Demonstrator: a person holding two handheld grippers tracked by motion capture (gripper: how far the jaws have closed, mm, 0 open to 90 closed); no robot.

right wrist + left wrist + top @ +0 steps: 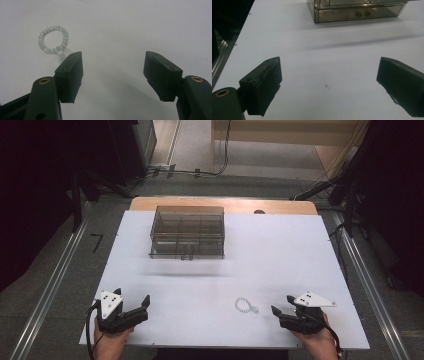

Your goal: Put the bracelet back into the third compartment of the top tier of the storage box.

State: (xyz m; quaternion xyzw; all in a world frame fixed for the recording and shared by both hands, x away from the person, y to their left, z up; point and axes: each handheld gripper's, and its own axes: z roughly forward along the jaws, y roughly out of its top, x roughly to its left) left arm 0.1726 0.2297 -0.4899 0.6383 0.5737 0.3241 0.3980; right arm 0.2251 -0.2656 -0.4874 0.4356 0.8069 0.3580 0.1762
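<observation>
Pale, translucent beads form a small bracelet [245, 305] lying flat on the white counter [280, 255], in the lower centre-right of the high view; a short tail projects from the loop toward the lower right. The right gripper [281, 314] rests near the lower right edge of the frame, just beside the bracelet but not touching it, with its jaws apart and nothing between them. In the right gripper view the bracelet [53, 40] sits at upper left, its tail passing behind the tip of the left-hand jaw. The left gripper [142, 306] rests at lower left of the high view, well apart from the bracelet, jaws likewise spread and empty. A smoked-plastic drawer box [187, 231] stands in the upper centre of the high view, with its bottom drawer and two small knobs [362, 14] facing the person. The step in hand appears to be picking up the bracelet with the right gripper. For a secure pick, centre the bead loop between the jaws, lower until the tips meet the counter, then close across one side of the loop so that the beads cannot roll out.
</observation>
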